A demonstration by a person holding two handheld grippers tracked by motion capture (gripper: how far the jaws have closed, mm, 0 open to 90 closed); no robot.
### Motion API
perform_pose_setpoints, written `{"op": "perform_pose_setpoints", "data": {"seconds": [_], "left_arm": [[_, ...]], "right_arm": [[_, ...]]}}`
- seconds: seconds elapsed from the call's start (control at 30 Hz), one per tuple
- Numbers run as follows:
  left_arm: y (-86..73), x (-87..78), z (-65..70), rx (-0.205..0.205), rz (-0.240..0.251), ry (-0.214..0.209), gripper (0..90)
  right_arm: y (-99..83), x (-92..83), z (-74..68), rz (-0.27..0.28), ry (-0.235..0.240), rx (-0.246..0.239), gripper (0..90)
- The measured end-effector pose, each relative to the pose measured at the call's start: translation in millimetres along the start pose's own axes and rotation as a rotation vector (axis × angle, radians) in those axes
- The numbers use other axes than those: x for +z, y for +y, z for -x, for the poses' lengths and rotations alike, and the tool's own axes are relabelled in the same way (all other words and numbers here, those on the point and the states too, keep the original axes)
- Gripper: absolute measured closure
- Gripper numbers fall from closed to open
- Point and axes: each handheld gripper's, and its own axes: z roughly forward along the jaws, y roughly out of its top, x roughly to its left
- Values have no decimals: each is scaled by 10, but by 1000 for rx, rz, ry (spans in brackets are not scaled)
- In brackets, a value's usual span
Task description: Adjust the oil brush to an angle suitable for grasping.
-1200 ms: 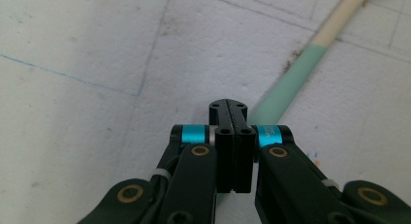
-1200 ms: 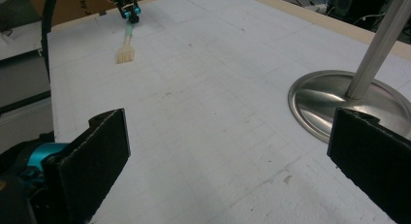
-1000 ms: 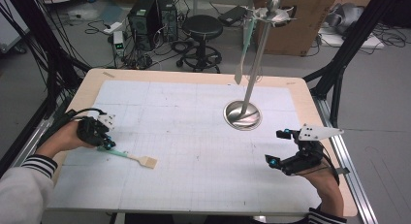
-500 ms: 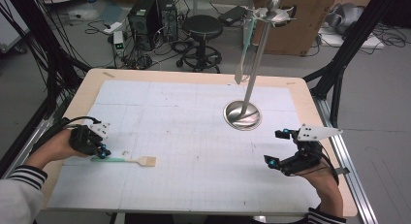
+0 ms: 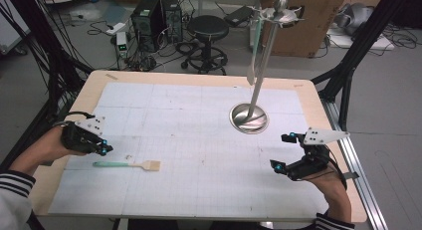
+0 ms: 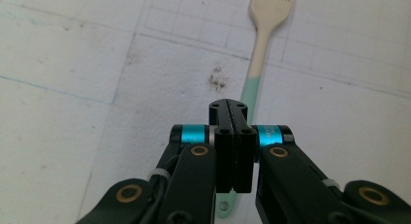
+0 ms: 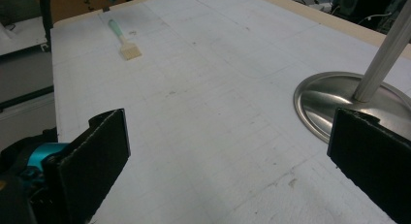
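Note:
A brush (image 5: pixel 127 165) with a mint-green handle and cream head lies flat on the white gridded mat, left of centre. My left gripper (image 5: pixel 104 149) hovers just above the handle's end, its jaws shut together with nothing between them. In the left gripper view the closed jaws (image 6: pixel 228 107) stand over the brush (image 6: pixel 261 54), which runs away beneath them. At the right of the table my right gripper (image 5: pixel 279 153) is open and empty. In the right gripper view its pads (image 7: pixel 104 146) stand wide apart, with the brush (image 7: pixel 125 42) far off.
A metal stand with a round base (image 5: pixel 249 118) and a tall pole rises right of centre, and a utensil (image 5: pixel 254 56) hangs from its top hooks. The base (image 7: pixel 334 100) lies just ahead of my right gripper. The white mat (image 5: pixel 199 135) covers the wooden table.
My left gripper has lifted off the mat and drawn a little to the left. The brush has turned slightly and now lies level on its own. The right gripper has not moved.

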Motion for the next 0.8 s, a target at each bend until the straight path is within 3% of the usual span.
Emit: {"op": "perform_pose_setpoints", "data": {"seconds": [0.23,0.37,0.53,0.67,0.8], "left_arm": [[97,-159,32,2,27,37,781],[166,-206,84,12,36,74,583],[235,-258,102,42,28,64,348],[300,-272,115,23,-2,84,159],[351,-260,116,31,7,86,29]], "right_arm": [[2,10,-1,-4,3,-1,0],[5,17,-5,-7,4,-5,1],[7,26,-10,-9,5,-9,0],[8,32,-15,-13,4,-6,1],[17,43,-24,-13,11,-9,1]]}}
